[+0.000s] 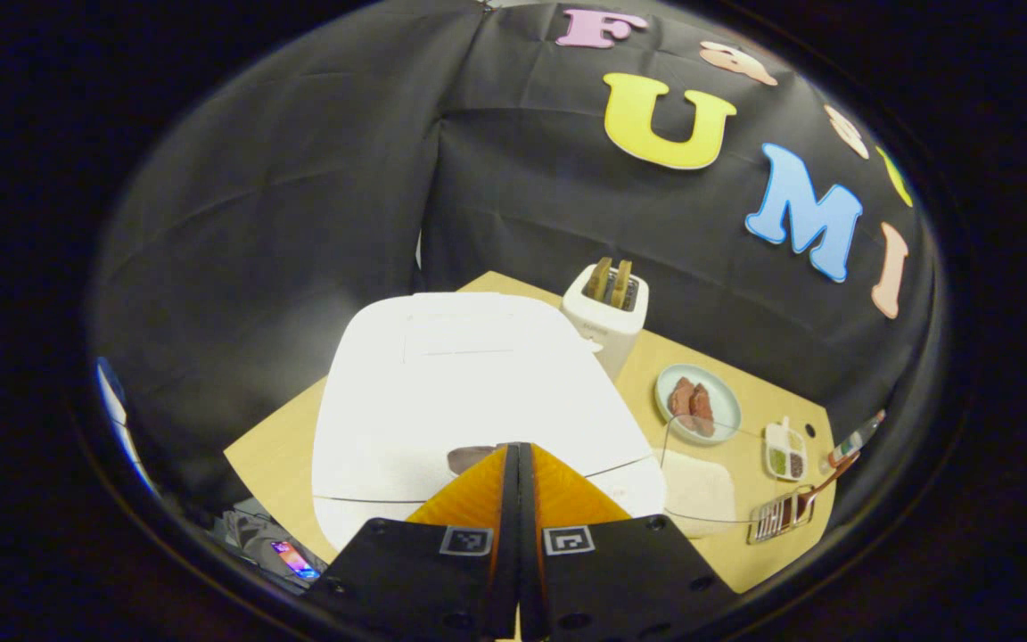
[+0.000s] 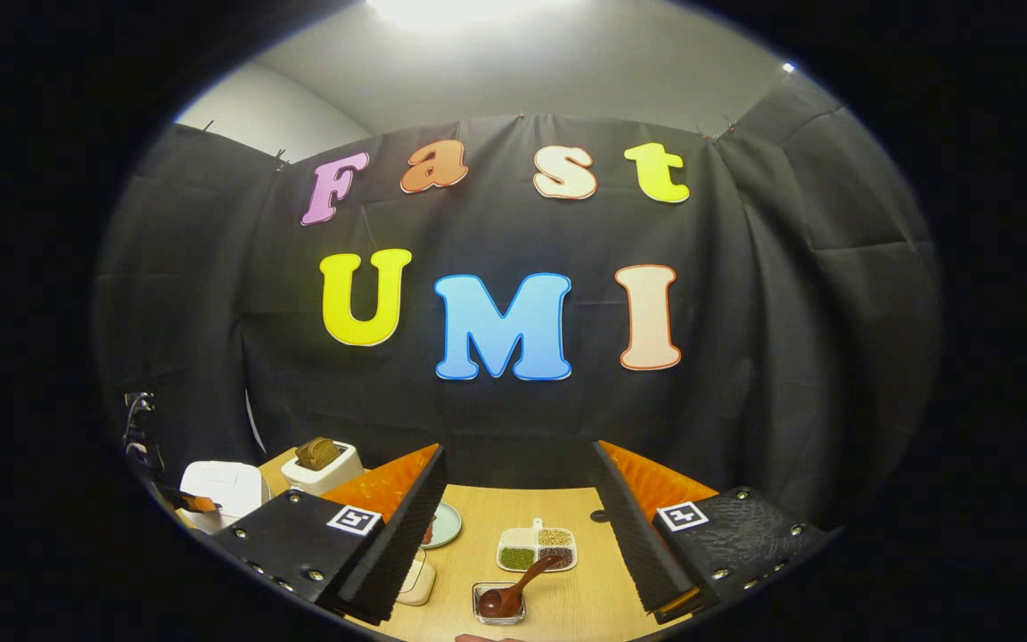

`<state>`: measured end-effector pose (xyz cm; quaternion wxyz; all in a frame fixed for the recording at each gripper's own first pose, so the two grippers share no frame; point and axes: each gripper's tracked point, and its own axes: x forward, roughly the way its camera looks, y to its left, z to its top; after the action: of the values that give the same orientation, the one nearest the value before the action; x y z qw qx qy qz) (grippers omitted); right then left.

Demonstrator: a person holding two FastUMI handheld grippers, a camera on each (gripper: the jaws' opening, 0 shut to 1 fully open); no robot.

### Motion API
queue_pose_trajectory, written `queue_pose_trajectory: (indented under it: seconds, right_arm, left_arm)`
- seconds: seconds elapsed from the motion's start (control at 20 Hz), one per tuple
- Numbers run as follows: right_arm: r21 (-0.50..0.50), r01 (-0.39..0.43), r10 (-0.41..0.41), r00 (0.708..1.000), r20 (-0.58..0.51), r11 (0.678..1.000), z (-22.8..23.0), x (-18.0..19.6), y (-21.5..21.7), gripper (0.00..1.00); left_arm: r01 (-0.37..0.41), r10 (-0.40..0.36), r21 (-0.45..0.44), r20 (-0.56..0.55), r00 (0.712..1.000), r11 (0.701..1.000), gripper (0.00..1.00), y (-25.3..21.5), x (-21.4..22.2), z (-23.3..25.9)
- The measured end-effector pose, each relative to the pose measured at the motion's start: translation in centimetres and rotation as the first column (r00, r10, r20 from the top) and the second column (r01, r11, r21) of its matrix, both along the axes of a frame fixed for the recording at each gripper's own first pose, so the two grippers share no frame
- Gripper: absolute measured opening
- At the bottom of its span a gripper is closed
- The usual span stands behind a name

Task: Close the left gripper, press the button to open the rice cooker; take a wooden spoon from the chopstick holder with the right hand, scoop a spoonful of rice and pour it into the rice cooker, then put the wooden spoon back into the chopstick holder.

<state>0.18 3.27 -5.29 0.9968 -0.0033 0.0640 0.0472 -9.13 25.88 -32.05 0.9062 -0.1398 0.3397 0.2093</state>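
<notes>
Rice cooker sits lid down on the table, right under your left tool, whose fingers are pressed together. Press squarely onto the button; right tool waits spread wide above the wooden spoon.

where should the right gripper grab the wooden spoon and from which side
Grip the wooden spoon on its bare handle, the upper end that slants up and right out of the clear holder. Its bowl sits down inside, so come from above with the open right gripper, fingers either side of the handle.
</notes>
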Motion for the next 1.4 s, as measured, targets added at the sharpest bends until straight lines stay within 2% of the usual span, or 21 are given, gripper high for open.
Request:
queue_pose_trajectory:
  seconds: [0.1, 0.2, 0.25, 0.3, 0.4, 0.5, 0.6, 0.7, 0.85, 0.95, 1.05, 1.1, 1.15, 1.2, 1.3, 1.4]
  right_arm:
    - [-0.007, 0.002, -0.002, 1.000, -0.005, 1.000, -0.3, 0.0, -0.2, 0.97]
    - [-0.009, 0.002, -0.002, 1.000, -0.008, 1.000, -0.4, 0.1, -0.3, 0.97]
    - [-0.007, 0.001, -0.001, 1.000, -0.009, 1.000, -0.4, 0.1, -0.3, 0.97]
    - [-0.005, -0.001, 0.001, 1.000, -0.011, 1.000, -0.6, 0.1, -0.2, 0.97]
    - [-0.003, -0.001, 0.001, 1.000, -0.013, 1.000, -0.7, 0.3, -0.3, 0.97]
    - [-0.011, 0.002, -0.002, 1.000, -0.008, 1.000, -0.6, 0.5, -0.5, 0.97]
    - [-0.015, -0.001, 0.001, 1.000, -0.008, 1.000, -0.7, 0.6, -0.5, 0.97]
    - [-0.009, -0.011, 0.011, 1.000, -0.012, 1.000, -0.9, 0.9, -0.2, 0.97]
    - [0.002, -0.019, 0.019, 1.000, -0.021, 1.000, -1.6, 1.2, 0.2, 0.97]
    - [0.002, -0.020, 0.020, 1.000, -0.023, 1.000, -2.0, 1.3, 0.1, 0.97]
    - [0.000, -0.013, 0.013, 1.000, -0.019, 1.000, -2.2, 1.3, -0.3, 0.97]
    - [0.001, -0.009, 0.009, 1.000, -0.021, 1.000, -2.5, 1.3, -0.6, 0.97]
    - [0.003, -0.002, 0.002, 1.000, -0.023, 1.000, -2.7, 1.3, -0.9, 0.97]
    - [0.005, 0.006, -0.006, 1.000, -0.026, 1.000, -3.0, 1.3, -1.2, 0.97]
    - [0.006, 0.019, -0.019, 0.999, -0.031, 1.000, -3.6, 1.4, -1.9, 0.97]
    - [-0.006, 0.033, -0.033, 0.999, -0.041, 0.999, -4.3, 1.6, -2.6, 0.97]
  left_arm:
    - [0.005, -0.004, 0.025, -0.020, 1.000, 1.000, 0.11, 0.3, 0.5, -0.2]
    - [-0.018, 0.018, 0.002, -0.037, 0.999, 1.000, 0.07, 0.5, 0.3, -0.1]
    - [-0.020, 0.019, -0.015, -0.044, 0.999, 1.000, 0.11, 0.4, 0.3, -0.1]
    - [-0.024, 0.023, -0.033, -0.041, 0.999, 0.999, 0.07, 0.4, 0.4, -0.1]
    - [-0.044, 0.044, -0.044, -0.006, 0.999, 0.998, 0.11, 0.6, 0.6, 0.8]
    - [-0.090, 0.091, -0.018, 0.078, 0.993, 0.996, 0.11, 1.0, 0.6, 3.7]
    - [-0.104, 0.093, 0.053, 0.181, 0.979, 0.993, 0.07, 1.4, 1.5, 8.0]
    - [-0.093, 0.055, 0.126, 0.275, 0.960, 0.988, 0.07, 0.8, 2.0, 12.9]
    - [-0.070, 0.000, 0.166, 0.388, 0.922, 0.984, 0.08, -0.8, 3.3, 18.3]
    - [-0.047, -0.037, 0.184, 0.429, 0.902, 0.982, 0.12, -2.4, 3.7, 20.3]
    - [-0.013, -0.077, 0.195, 0.450, 0.890, 0.981, 0.26, -3.9, 4.5, 21.6]
    - [-0.006, -0.092, 0.210, 0.455, 0.885, 0.978, 0.43, -4.4, 4.7, 22.1]
    - [-0.004, -0.109, 0.236, 0.465, 0.879, 0.972, 0.53, -4.8, 4.8, 23.0]
    - [-0.004, -0.127, 0.262, 0.480, 0.868, 0.965, 0.73, -5.5, 4.9, 24.1]
    - [0.012, -0.173, 0.306, 0.503, 0.847, 0.952, 0.74, -7.5, 5.3, 25.7]
    - [0.041, -0.223, 0.337, 0.521, 0.824, 0.941, 0.82, -10.0, 5.4, 26.9]
